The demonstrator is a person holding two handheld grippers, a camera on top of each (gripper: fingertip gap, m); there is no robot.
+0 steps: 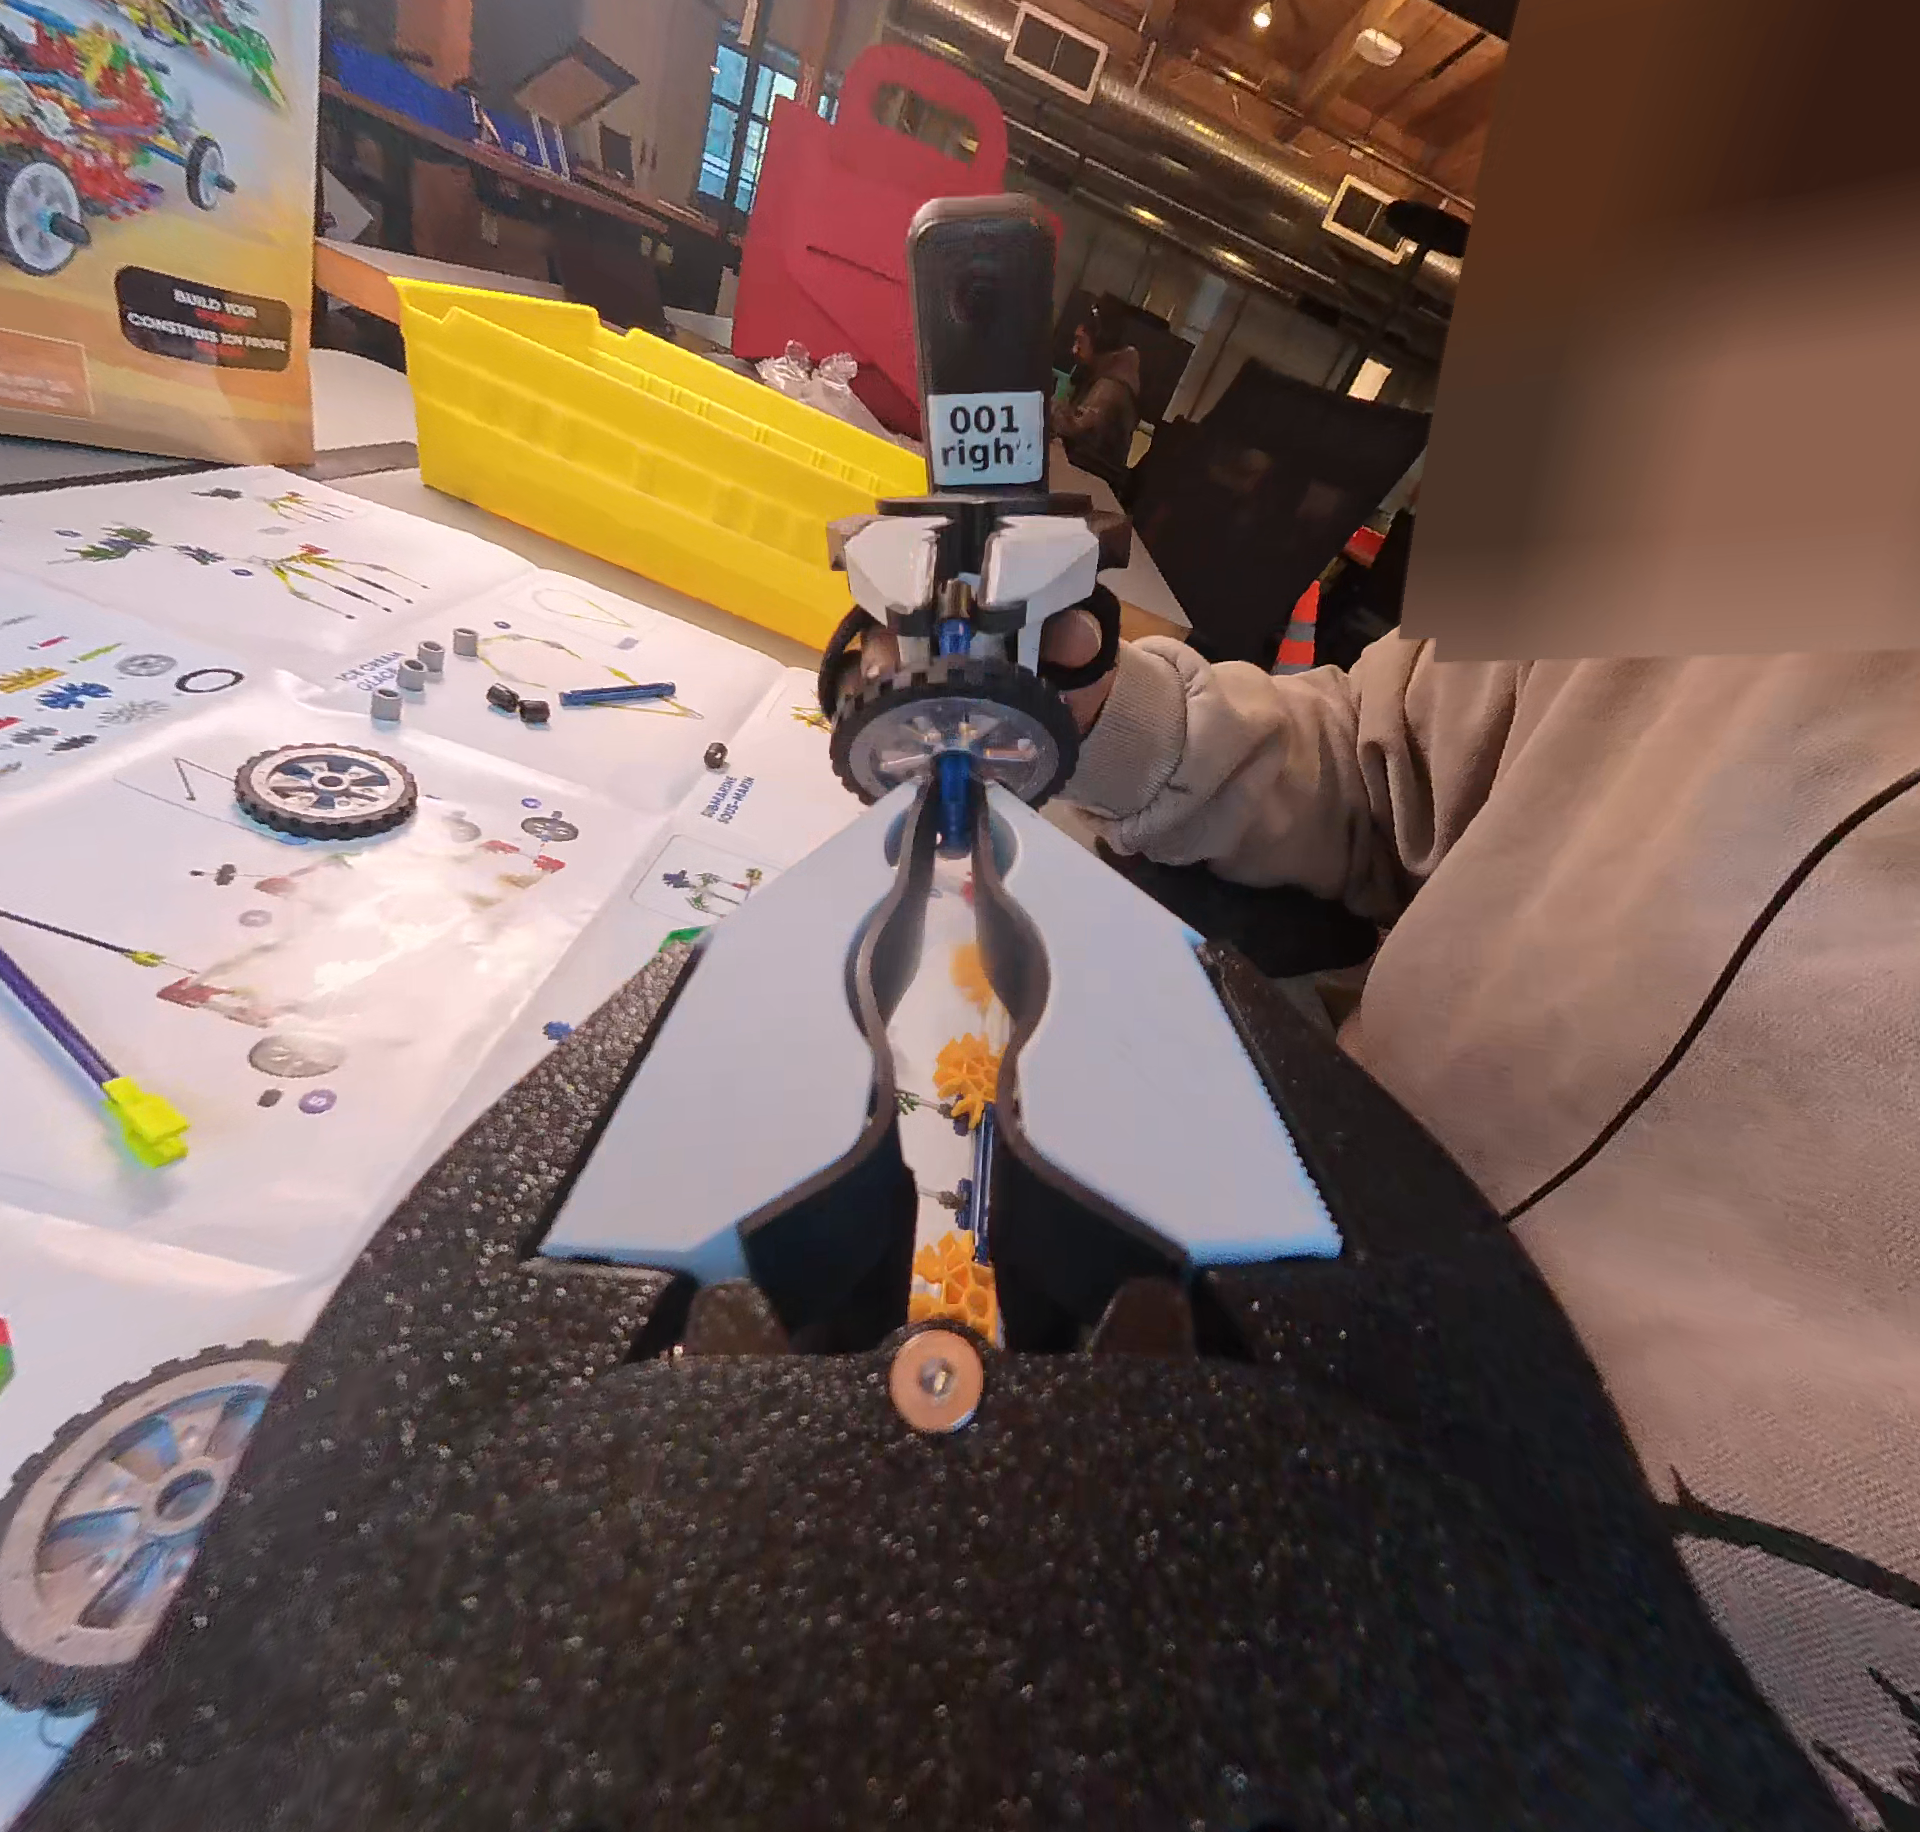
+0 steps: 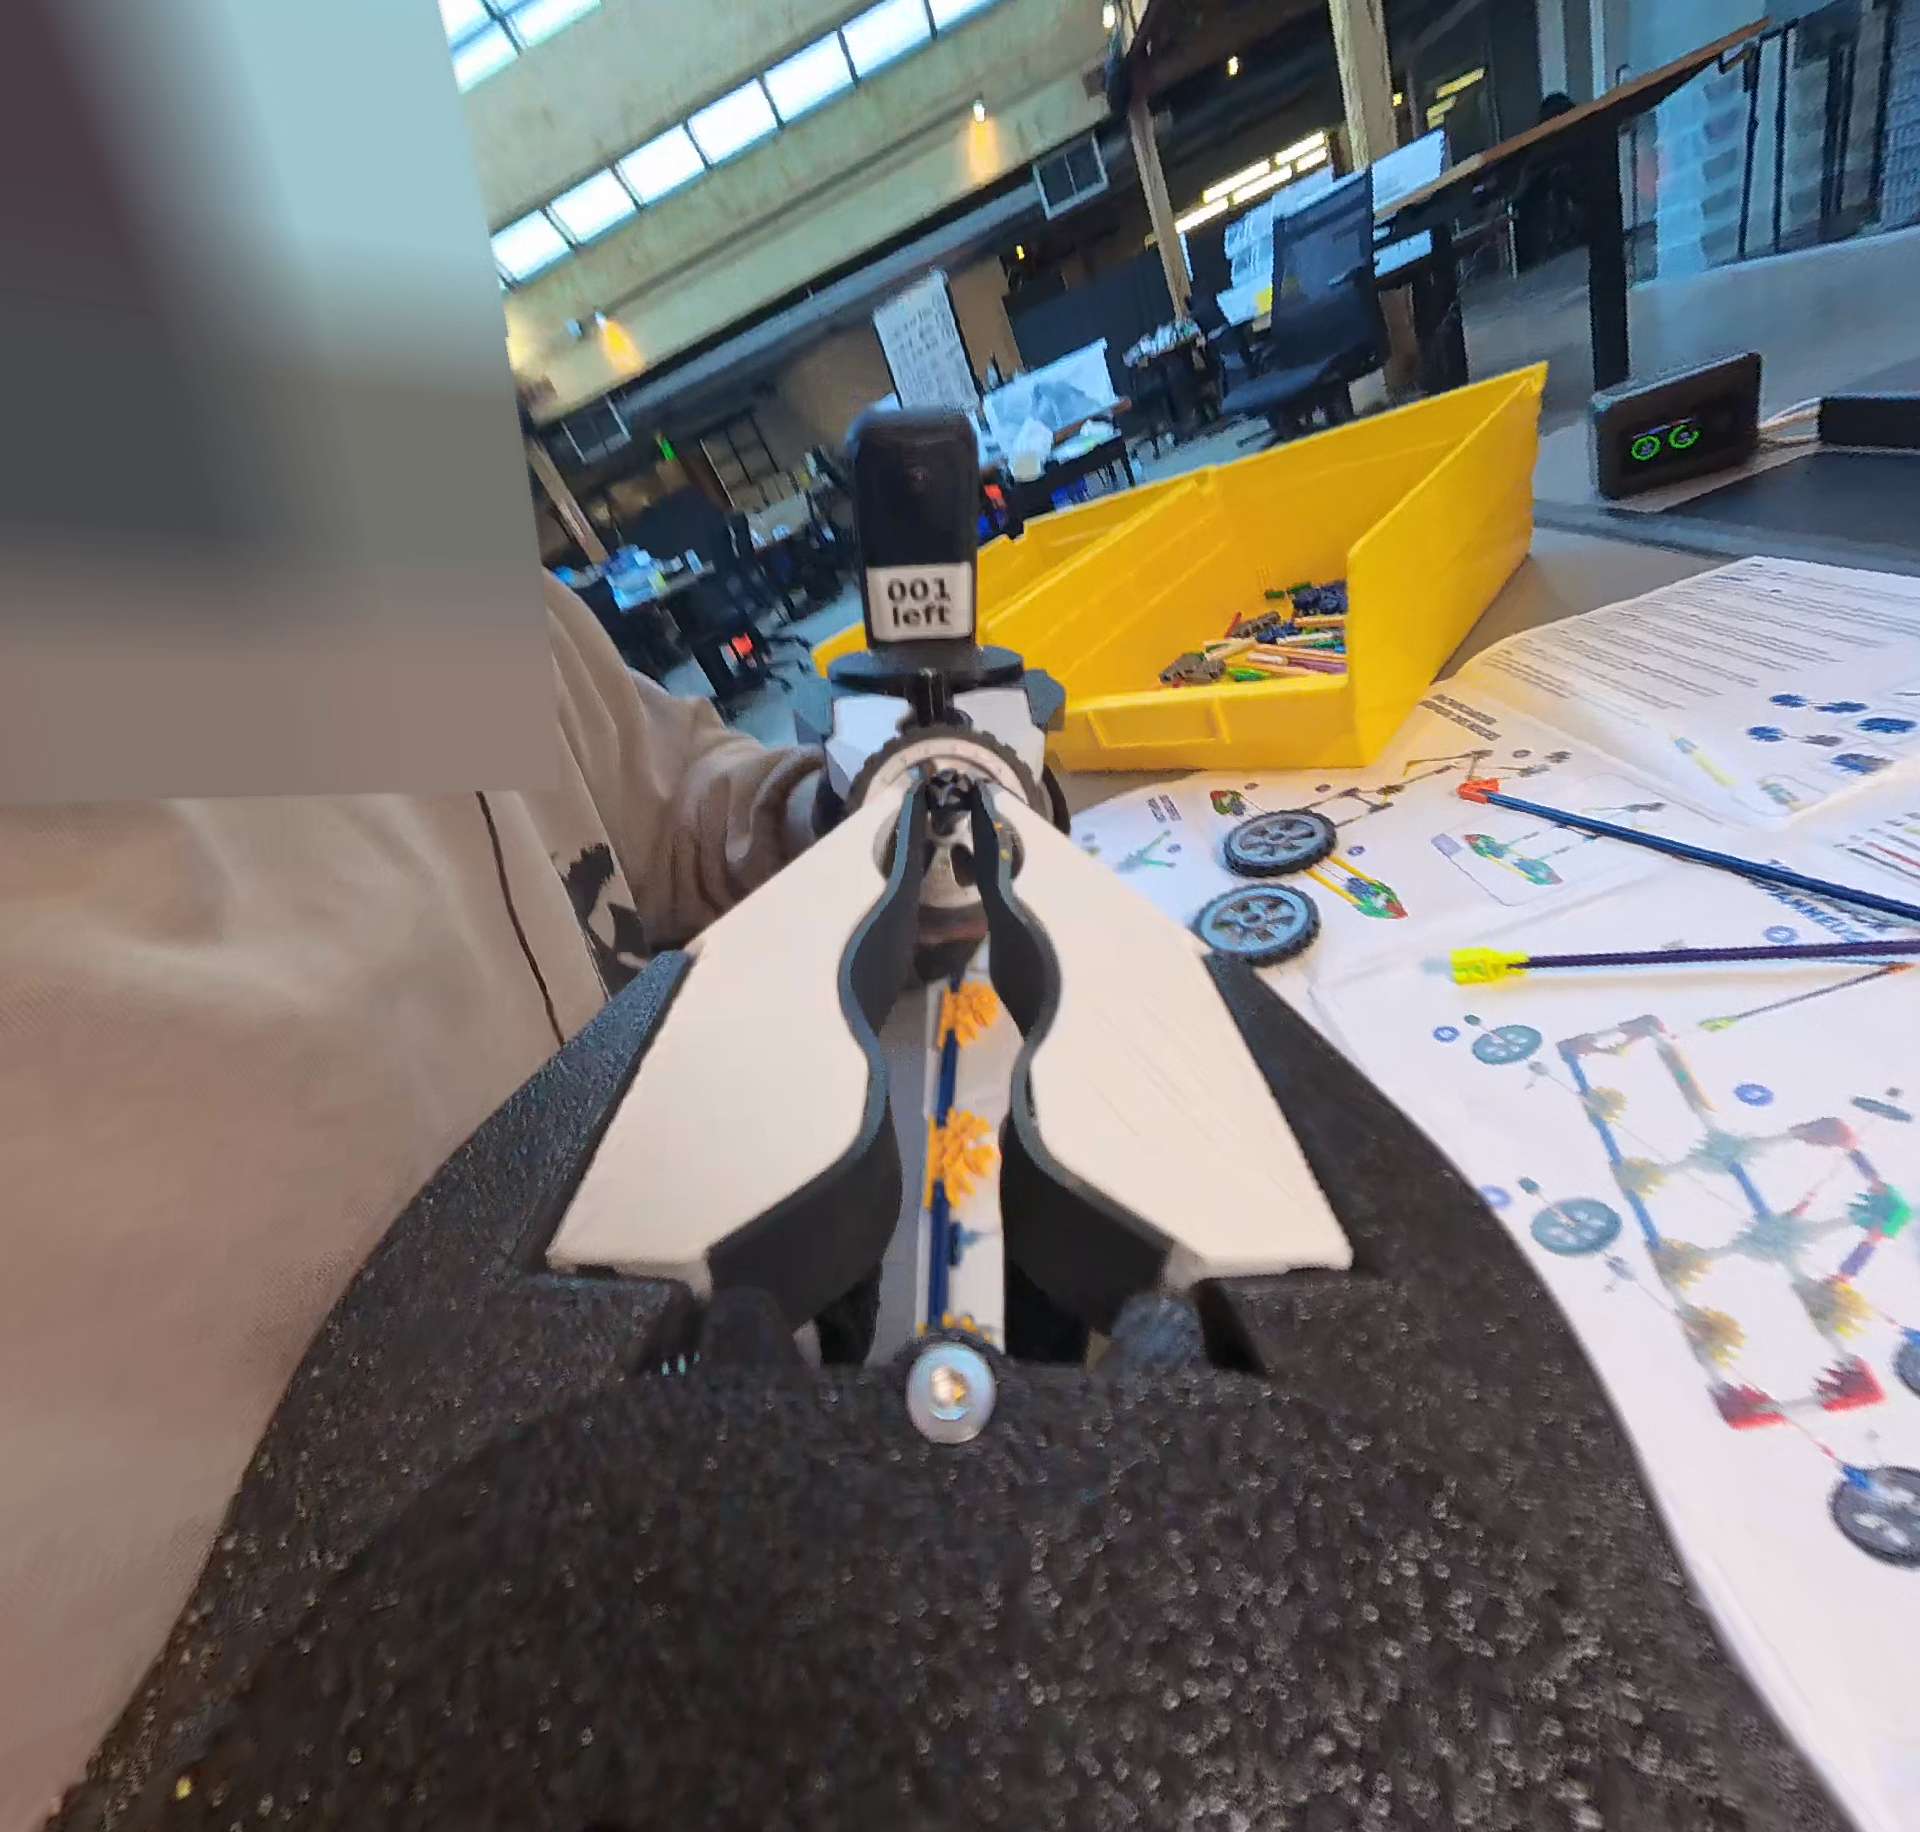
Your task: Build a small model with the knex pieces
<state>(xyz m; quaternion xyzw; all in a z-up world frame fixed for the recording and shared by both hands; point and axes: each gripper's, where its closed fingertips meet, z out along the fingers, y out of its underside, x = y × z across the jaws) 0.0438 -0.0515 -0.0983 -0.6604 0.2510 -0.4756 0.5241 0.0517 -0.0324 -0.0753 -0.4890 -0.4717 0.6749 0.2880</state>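
While the loose wheel [image 1: 325,788] lies at middle left on the instruction sheet [image 1: 343,961], the left gripper [image 1: 948,826] at centre pinches a blue rod [image 1: 954,795] running through a held wheel [image 1: 954,743]. Just above, the right gripper [image 1: 951,603] is pressed onto the rod's far end. Keeping both grippers in line along the rod would seem wise. Upper centre, the yellow bin [image 1: 623,432].

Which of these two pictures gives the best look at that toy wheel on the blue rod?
The left wrist view. There the wheel faces the camera, spokes and tyre clear, on the blue rod pinched by the left claw. In the right wrist view only a sliver of the wheel shows behind the right claw.
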